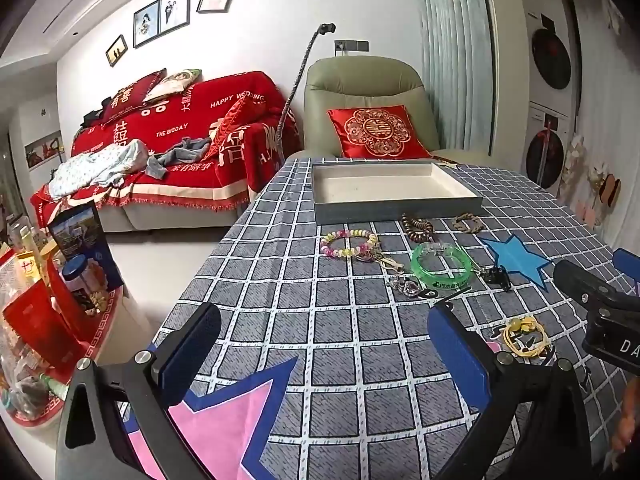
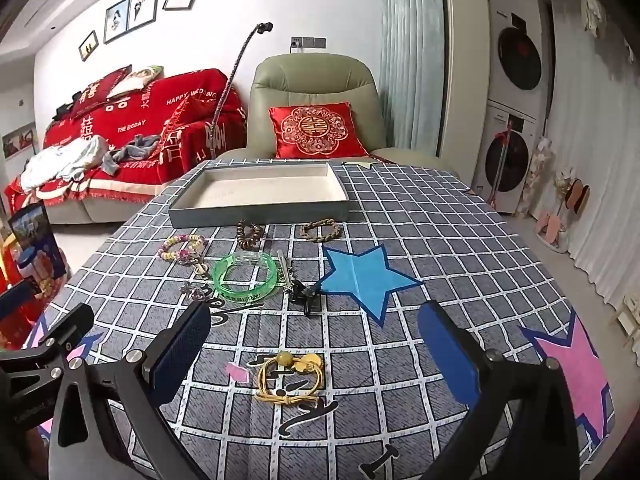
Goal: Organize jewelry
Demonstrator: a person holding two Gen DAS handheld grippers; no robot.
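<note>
Checked desk (image 1: pixel 304 320), tray (image 2: pixel 256 210) at back, bracelets loose mid-frame. Left gripper (image 1: pixel 324 356) & right gripper (image 2: pixel 316 360): fingers wide, empty. Yellow bracelet (image 2: pixel 290 380) centred between fingers only in right view.

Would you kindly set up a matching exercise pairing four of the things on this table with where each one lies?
Things:
1. yellow cord bracelet
2. green bangle
3. tray
4. pastel bead bracelet

Places:
A. at the far end of the table, nothing in it
B. nearest, in front of the open right gripper
C. left of the green bangle, slightly farther back
D. mid-table, just left of the blue star

Pairs: 1-B, 2-D, 3-A, 4-C
</note>
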